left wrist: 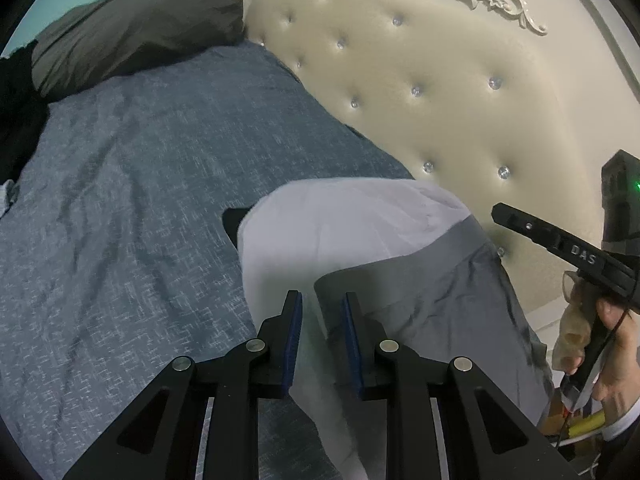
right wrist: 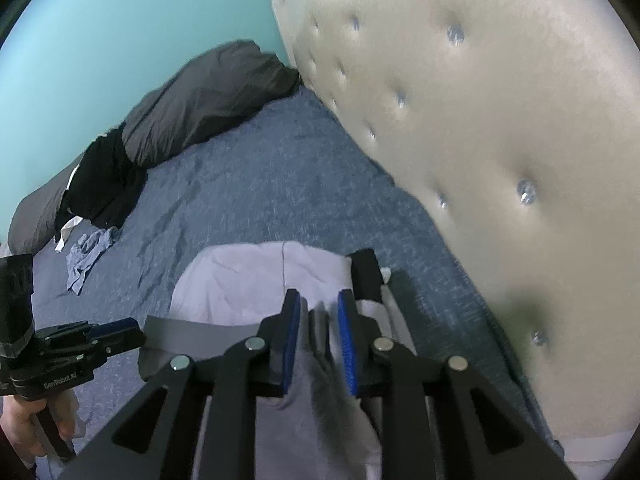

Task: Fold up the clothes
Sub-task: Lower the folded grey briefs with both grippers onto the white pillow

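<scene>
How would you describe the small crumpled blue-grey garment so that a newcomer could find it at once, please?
Start at the cream tufted headboard and cross the blue bedspread to its far side, where a dark pillow lies. Just below the black clothes, the crumpled blue-grey garment is the only small, pale, unfolded piece there.

I am standing at the side of a bed [left wrist: 132,208], and its headboard [left wrist: 420,80] is rising on my right. A folded garment [left wrist: 340,224] is lying on the bed just before my two grippers, near the headboard, and a second garment with a waistband [left wrist: 448,304] is lying over its near part. My left gripper [left wrist: 322,316] is hovering over these clothes, and my right gripper [right wrist: 318,312] is beside it. Far behind, a pillow [right wrist: 208,100] is lying against the wall, with a heap of clothes [right wrist: 104,184] left of it.
</scene>
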`<move>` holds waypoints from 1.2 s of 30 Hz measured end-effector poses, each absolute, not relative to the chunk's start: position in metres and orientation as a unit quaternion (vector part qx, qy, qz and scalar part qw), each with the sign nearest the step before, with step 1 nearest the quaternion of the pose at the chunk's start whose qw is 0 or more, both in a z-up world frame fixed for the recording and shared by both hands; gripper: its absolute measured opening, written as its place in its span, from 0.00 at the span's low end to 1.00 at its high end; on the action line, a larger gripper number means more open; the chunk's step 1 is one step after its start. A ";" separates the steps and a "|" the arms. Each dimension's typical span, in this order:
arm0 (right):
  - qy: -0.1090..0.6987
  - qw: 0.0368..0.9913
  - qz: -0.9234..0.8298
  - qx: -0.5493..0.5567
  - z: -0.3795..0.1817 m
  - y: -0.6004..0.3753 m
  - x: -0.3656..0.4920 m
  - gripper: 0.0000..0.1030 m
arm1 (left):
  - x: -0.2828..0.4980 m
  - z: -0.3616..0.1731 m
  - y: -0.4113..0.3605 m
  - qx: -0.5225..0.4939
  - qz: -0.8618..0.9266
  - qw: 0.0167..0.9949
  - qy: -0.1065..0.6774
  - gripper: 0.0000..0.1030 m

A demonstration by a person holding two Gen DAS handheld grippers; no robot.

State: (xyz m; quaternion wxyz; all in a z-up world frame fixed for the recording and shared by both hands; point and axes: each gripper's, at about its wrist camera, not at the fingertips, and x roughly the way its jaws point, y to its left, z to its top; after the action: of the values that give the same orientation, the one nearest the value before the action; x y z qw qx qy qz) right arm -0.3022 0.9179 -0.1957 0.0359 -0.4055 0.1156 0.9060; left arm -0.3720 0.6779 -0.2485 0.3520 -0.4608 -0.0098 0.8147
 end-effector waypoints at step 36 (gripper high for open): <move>0.106 0.047 0.884 -0.454 -0.232 0.925 -0.308 0.14 | -0.391 -0.280 0.670 -0.485 0.797 0.356 -0.048 0.23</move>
State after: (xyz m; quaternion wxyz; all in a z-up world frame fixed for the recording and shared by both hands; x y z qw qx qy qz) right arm -0.3076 0.9252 -0.2322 0.0465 -0.4536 0.1064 0.8836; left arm -0.3907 0.6698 -0.2800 0.3556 -0.4852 -0.0479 0.7974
